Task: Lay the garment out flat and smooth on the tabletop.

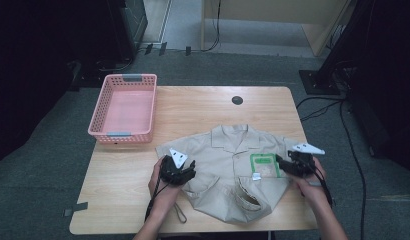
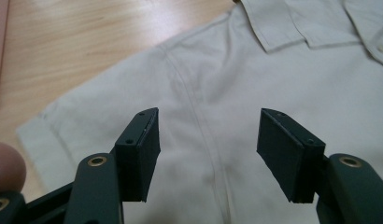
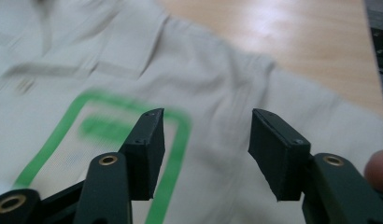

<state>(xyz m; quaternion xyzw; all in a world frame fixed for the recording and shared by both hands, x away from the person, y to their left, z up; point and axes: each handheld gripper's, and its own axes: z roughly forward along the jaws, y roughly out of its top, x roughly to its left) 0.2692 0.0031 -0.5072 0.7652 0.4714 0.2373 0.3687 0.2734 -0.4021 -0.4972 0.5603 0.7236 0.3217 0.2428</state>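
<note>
Over the beige shirt (image 1: 233,170), both tongs gape with nothing gripped, the pink basket (image 1: 124,108) well apart.

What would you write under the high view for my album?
Two open grippers hover over a beige shirt beside a pink basket.

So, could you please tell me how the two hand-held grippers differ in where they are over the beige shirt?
The left hand-held gripper is at the beige short-sleeved shirt's plain sleeve side, on the side of the pink plastic basket; the right hand-held gripper is at the side with the green-bordered label. Both are open, with nothing between their jaws.
</note>
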